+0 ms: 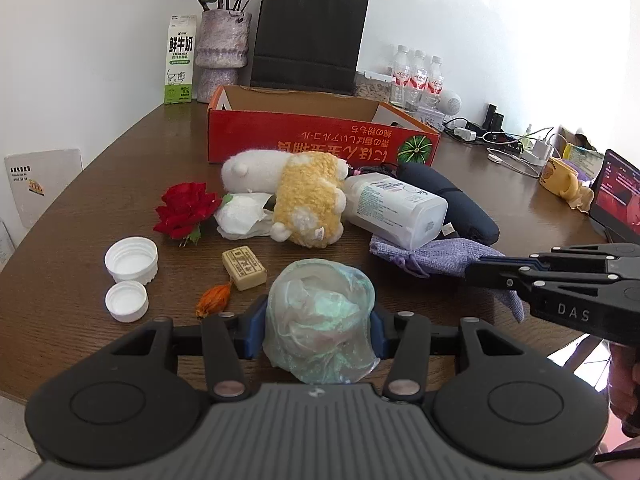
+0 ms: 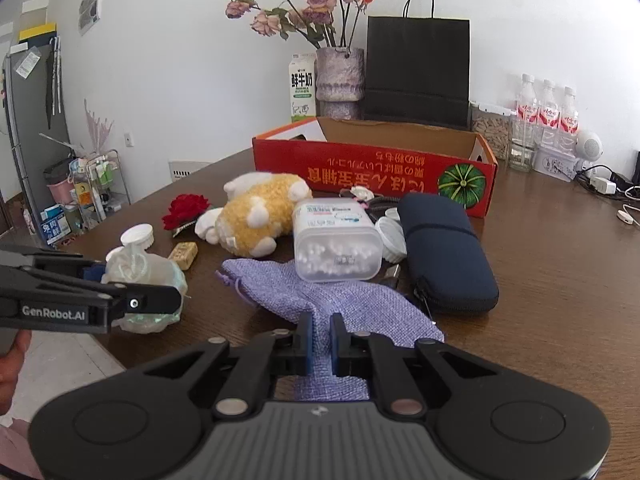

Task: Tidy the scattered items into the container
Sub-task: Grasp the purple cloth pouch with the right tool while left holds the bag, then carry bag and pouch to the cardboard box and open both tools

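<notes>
My left gripper is shut on a crumpled pale green plastic bag, low over the near table edge. My right gripper is shut on the near corner of a purple cloth pouch, which lies before a clear cotton swab box and a navy zip case. The open red cardboard box stands behind the clutter. In front of it lie a yellow and white plush toy, a red rose, two white caps, a tan bar and a dried orange flower.
Behind the box stand a milk carton, a vase of dried roses, a black paper bag and water bottles. Cables and chargers, a yellow mug and a lit screen crowd the right side.
</notes>
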`<state>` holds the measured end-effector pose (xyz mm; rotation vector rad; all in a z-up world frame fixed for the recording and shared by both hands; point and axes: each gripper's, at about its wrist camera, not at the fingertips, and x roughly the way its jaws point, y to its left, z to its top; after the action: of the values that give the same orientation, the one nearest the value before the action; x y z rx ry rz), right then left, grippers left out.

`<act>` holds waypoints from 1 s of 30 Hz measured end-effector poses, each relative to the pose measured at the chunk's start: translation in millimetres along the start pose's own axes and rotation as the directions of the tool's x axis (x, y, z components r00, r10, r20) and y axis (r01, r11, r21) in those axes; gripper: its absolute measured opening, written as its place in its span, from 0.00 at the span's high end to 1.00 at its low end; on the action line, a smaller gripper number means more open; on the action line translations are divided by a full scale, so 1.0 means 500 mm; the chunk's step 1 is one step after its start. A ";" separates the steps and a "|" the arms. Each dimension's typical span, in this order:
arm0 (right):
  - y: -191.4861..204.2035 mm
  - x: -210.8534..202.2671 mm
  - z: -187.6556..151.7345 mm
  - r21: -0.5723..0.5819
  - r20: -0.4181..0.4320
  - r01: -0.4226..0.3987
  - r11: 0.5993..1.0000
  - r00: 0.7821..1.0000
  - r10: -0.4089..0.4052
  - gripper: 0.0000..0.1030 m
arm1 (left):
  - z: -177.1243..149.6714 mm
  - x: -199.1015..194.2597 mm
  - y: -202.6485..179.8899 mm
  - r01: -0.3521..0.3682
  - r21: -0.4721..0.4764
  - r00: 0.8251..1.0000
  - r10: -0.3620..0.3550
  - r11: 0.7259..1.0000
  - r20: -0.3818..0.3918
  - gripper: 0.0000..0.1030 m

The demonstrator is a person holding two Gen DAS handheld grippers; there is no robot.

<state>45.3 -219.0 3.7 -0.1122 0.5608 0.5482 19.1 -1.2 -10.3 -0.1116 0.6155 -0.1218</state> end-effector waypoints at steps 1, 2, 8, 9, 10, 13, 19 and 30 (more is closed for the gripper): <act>-0.001 -0.009 0.007 0.000 0.013 0.000 1.000 1.000 0.000 0.93 | 0.002 -0.003 0.000 -0.001 0.003 1.000 0.001 1.000 0.007 0.52; -0.002 -0.017 0.012 -0.003 0.024 -0.001 1.000 1.000 0.001 0.93 | 0.006 -0.007 0.000 -0.001 0.005 1.000 0.001 1.000 0.017 0.52; -0.022 -0.065 0.064 -0.005 0.100 -0.020 1.000 0.995 0.021 0.97 | 0.042 -0.029 0.000 -0.005 0.026 0.997 0.003 1.000 0.081 0.52; -0.026 -0.069 0.073 -0.006 0.114 -0.012 1.000 0.993 0.013 0.97 | 0.052 -0.031 0.000 -0.001 0.028 0.996 -0.001 1.000 0.094 0.52; -0.029 -0.071 0.082 -0.012 0.128 0.000 1.000 0.992 0.001 0.97 | 0.060 -0.033 0.000 0.003 0.028 0.995 -0.006 1.000 0.104 0.52; -0.036 -0.071 0.106 -0.014 0.159 0.009 1.000 0.987 -0.007 0.97 | 0.094 -0.035 -0.001 0.017 0.021 0.991 -0.019 1.000 0.134 0.52; -0.050 -0.070 0.172 -0.016 0.261 0.028 0.999 0.965 -0.023 0.97 | 0.175 -0.022 0.004 0.036 -0.005 0.981 -0.035 0.999 0.191 0.52; -0.105 0.055 0.325 0.022 0.356 0.139 0.990 0.924 -0.138 0.97 | 0.362 0.075 0.002 -0.014 -0.083 0.948 0.040 0.996 0.315 0.53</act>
<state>169.4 -211.0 124.2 -0.0526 0.1940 0.4181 155.1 6.6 115.0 -0.1961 0.3002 -0.0503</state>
